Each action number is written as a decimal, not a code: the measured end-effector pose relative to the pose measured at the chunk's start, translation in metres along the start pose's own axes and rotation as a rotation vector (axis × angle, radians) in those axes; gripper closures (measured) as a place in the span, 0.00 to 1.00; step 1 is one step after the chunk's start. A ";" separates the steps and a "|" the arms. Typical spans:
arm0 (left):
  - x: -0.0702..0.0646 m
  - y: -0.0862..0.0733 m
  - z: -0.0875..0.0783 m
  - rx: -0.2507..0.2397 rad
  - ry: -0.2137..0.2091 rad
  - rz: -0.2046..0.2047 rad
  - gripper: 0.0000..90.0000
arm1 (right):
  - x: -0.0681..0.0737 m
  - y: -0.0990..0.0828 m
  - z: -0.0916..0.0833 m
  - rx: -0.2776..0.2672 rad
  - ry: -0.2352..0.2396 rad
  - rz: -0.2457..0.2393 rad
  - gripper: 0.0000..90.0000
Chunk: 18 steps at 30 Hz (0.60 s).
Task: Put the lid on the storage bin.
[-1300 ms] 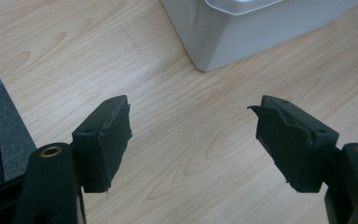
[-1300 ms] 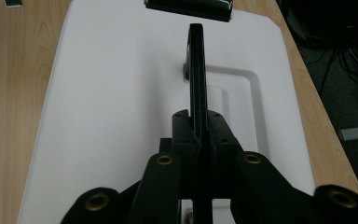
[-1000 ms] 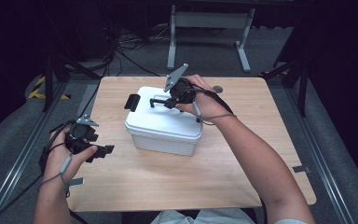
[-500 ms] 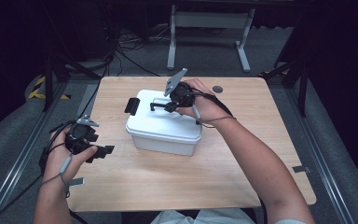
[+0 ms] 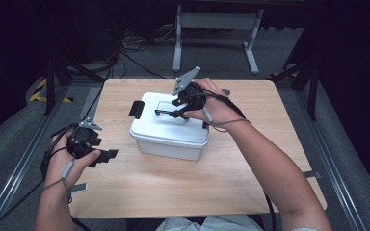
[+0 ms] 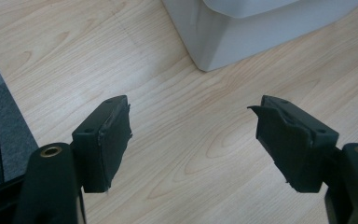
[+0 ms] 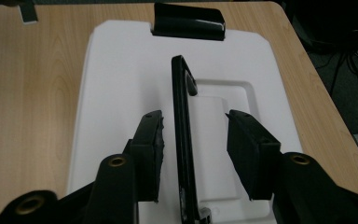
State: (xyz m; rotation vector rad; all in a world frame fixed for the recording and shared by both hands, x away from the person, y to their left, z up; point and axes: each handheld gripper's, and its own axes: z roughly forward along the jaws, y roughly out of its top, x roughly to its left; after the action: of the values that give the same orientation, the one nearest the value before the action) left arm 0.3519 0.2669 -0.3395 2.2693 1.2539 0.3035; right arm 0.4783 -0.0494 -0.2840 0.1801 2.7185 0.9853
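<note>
A white box is seen standing near the middle of the wooden table, with its white lid on. A black handle is raised upright from the recess in the lid, and in the right gripper view it is seen between the jaws of the right gripper. Those jaws have just been opening; they are now parted, and the handle is seen close beside one pad while a clear gap is left to the other, so that nothing is pressed or held. The lower end of the handle is cut off by the bottom edge of that view. A black clasp is seen at the far end of the lid; in the high view it sits on the left end of the box. The clasp at the opposite end is hidden behind the right hand in the high view. The left gripper is held over bare table, well apart from the box, with its jaws spread wide and nothing between them. Only one lower corner of the box is taken in by the left gripper view, the rest being cut off at the top edge. The surroundings of the table are dark and hard to make out.
</note>
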 end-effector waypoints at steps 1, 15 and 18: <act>0.000 0.000 0.000 0.000 0.001 -0.003 0.30 | 0.001 0.001 -0.005 -0.004 -0.005 0.001 0.60; 0.000 -0.003 -0.006 -0.013 0.002 -0.007 0.30 | 0.011 -0.011 -0.070 -0.064 -0.068 0.120 0.57; -0.001 -0.002 -0.006 -0.016 0.004 -0.011 0.30 | 0.012 -0.017 -0.078 -0.059 -0.077 0.137 0.57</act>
State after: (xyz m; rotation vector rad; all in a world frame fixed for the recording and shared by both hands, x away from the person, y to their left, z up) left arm 0.3474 0.2693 -0.3357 2.2489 1.2606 0.3129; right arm 0.4456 -0.1074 -0.2392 0.3900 2.6328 1.0701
